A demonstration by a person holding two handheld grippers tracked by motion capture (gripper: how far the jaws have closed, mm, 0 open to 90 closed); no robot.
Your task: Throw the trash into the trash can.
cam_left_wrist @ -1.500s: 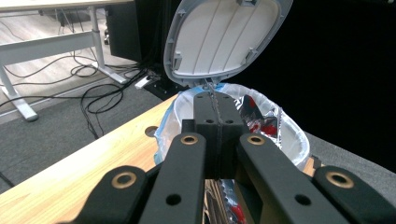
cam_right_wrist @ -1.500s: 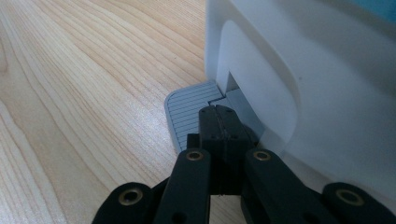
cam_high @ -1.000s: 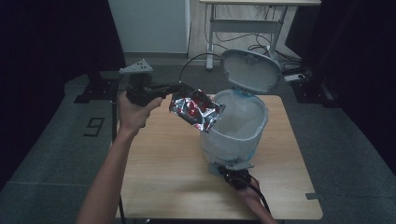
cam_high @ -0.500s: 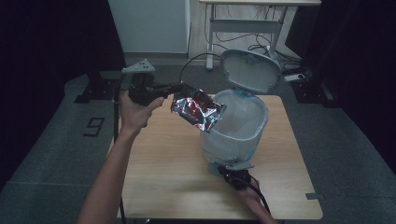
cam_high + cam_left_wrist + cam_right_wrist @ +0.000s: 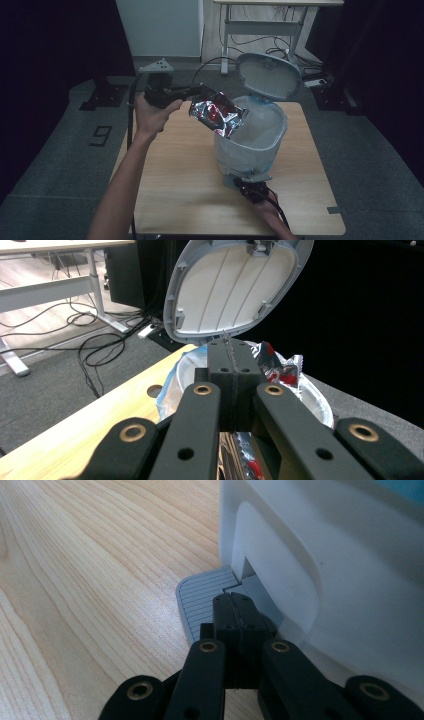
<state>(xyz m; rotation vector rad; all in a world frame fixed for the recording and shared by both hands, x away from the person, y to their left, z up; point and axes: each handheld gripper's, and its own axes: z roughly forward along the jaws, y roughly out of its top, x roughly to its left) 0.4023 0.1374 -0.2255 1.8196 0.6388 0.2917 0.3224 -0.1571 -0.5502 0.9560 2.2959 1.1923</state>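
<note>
A crumpled silver-and-red foil packet [image 5: 218, 113] hangs over the near-left rim of a white pedal bin [image 5: 250, 150], whose grey lid [image 5: 268, 75] stands open. My left gripper [image 5: 210, 95] is shut on the packet's top edge, held out from the left by a hand. In the left gripper view the shut jaws [image 5: 234, 347] pinch the foil packet [image 5: 282, 371] in front of the raised lid [image 5: 235, 285]. My right gripper [image 5: 250, 189] is at the bin's foot. Its shut jaws [image 5: 234, 601] rest on the ribbed grey pedal [image 5: 200, 602], against the bin's base [image 5: 320, 560].
The bin stands on a light wooden table [image 5: 175, 180], with bare wood to its left and front. The bin holds a blue-edged liner [image 5: 172, 382]. Beyond the table are a grey floor, cables [image 5: 100, 355] and a white desk frame [image 5: 260, 25].
The left gripper has carried the packet slightly to the right, closer over the bin's opening. The right gripper stays on the pedal and the lid stays up.
</note>
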